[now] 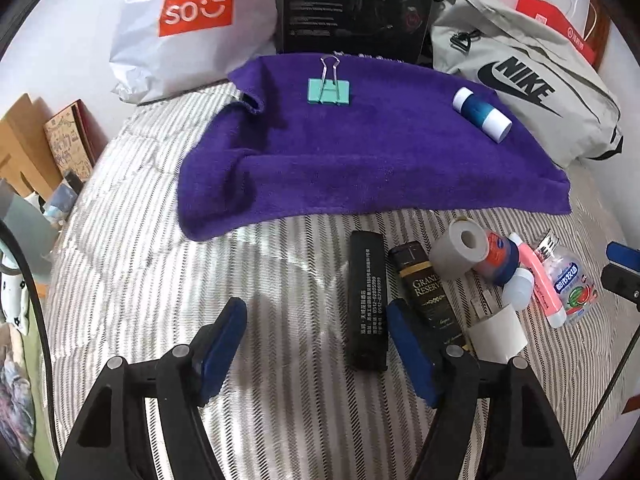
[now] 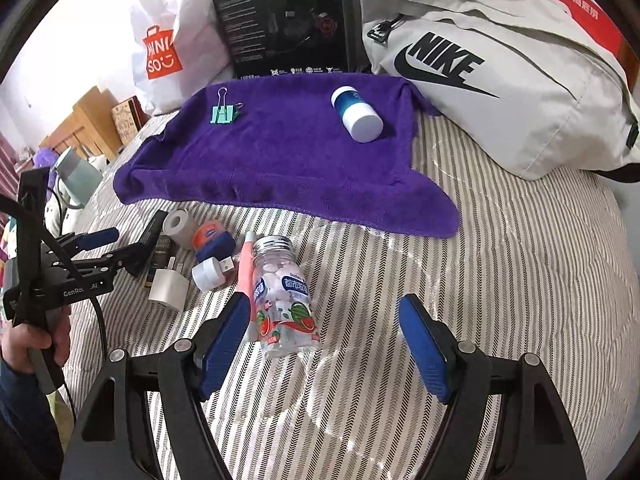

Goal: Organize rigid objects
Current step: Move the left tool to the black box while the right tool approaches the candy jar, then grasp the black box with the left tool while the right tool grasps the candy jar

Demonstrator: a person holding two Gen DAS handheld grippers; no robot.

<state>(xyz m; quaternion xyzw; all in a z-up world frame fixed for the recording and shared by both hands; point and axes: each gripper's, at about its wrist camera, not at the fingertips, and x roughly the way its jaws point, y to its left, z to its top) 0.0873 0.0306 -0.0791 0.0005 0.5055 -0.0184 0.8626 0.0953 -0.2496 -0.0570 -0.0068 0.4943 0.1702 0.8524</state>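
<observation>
Right wrist view: right gripper [image 2: 324, 344], jaws spread and empty, nears the candy bottle [image 2: 282, 296] lying on the striped bed; it could roll away. Left gripper [image 1: 316, 340] waits, jaws likewise parted.

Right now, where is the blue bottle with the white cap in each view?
Left wrist: blue bottle lies at upper right, on the purple towel.
Right wrist: it lies at upper centre, on the towel.
Shared landmark: green binder clip, left of the bottle.
</observation>
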